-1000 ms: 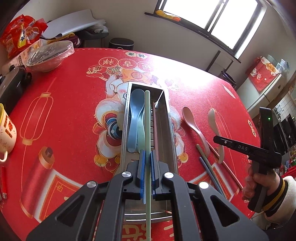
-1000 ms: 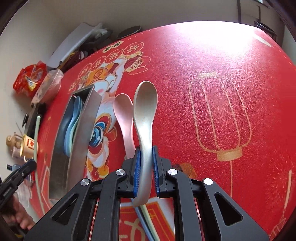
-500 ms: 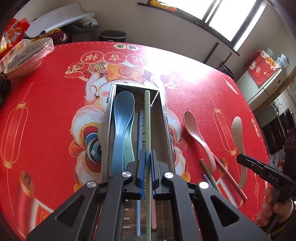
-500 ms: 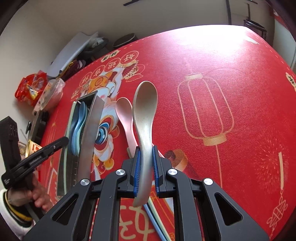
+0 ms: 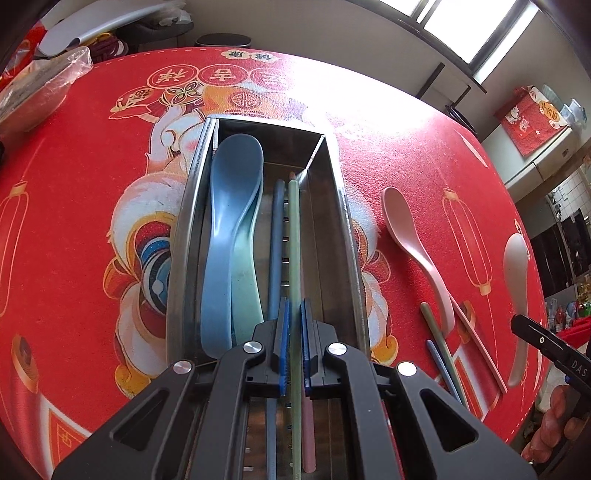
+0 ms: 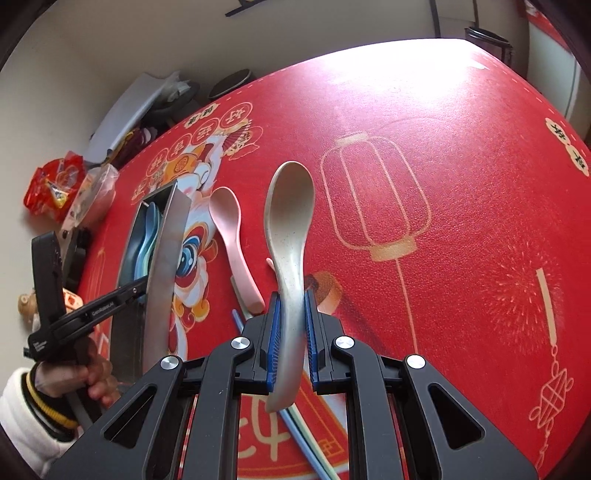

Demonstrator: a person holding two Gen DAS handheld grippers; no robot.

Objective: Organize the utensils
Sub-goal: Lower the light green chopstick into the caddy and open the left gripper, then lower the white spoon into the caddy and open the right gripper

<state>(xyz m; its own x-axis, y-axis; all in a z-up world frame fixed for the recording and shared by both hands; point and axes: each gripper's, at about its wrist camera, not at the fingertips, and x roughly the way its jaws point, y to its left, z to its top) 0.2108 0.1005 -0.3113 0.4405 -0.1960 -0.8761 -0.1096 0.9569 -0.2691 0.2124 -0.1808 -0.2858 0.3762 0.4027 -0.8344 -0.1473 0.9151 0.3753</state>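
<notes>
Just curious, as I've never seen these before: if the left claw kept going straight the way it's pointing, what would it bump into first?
Probably the floor of the metal tray: the left claw, gripping a green chopstick, points down into it.

A home dining room: festive red tablecloth, snack bags, window.

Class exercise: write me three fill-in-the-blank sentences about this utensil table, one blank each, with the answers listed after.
1. The left gripper is shut on a pale ____ chopstick over the metal tray.
2. The right gripper is shut on a beige ____.
3. The pink spoon lies on the ____ tablecloth, outside the tray.

Answers: green; spoon; red
</notes>
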